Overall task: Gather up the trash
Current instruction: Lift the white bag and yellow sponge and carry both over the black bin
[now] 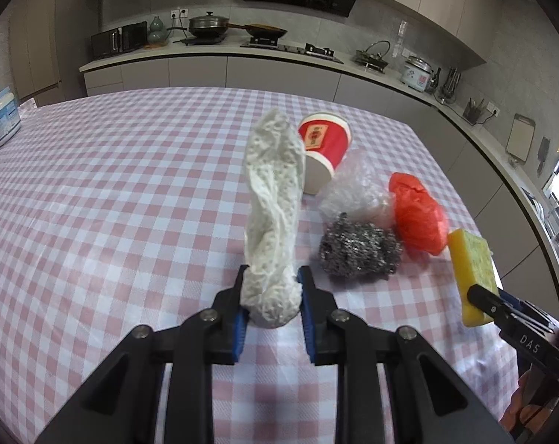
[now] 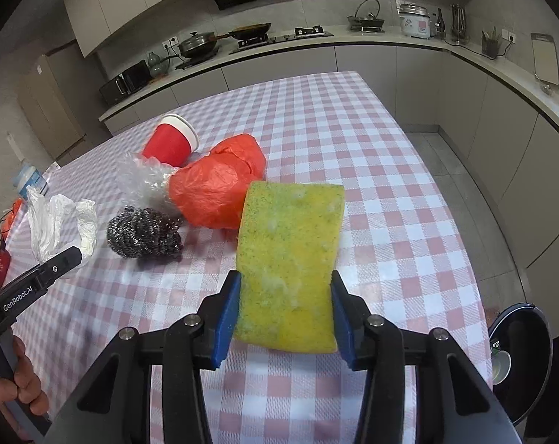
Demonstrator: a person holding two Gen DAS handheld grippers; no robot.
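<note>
The left gripper is closed on the lower end of a crumpled white paper towel, its blue pads pressing into the wad from both sides, and holds it clear above the checked tablecloth. The right gripper is likewise clamped, pinching a yellow sponge across its width, also lifted off the table.

The towel's long axis runs straight out along the fingers, its free end pointing away from the hand toward the far counter. The sponge lies the same way, long side running forward from the jaws, broad face turned up to the camera.

Left on the cloth, bunched near together, are a steel wool scrubber, an orange plastic bag, a clear crumpled wrapper and a tipped red paper cup. A dark round bin shows beyond the table's right edge in the right wrist view.

The towel is soft and held only at one end, so it could slip or sag loose on a quick swing. The sponge may squeeze out of a narrow pinch, and either could miss the bin if released early.
</note>
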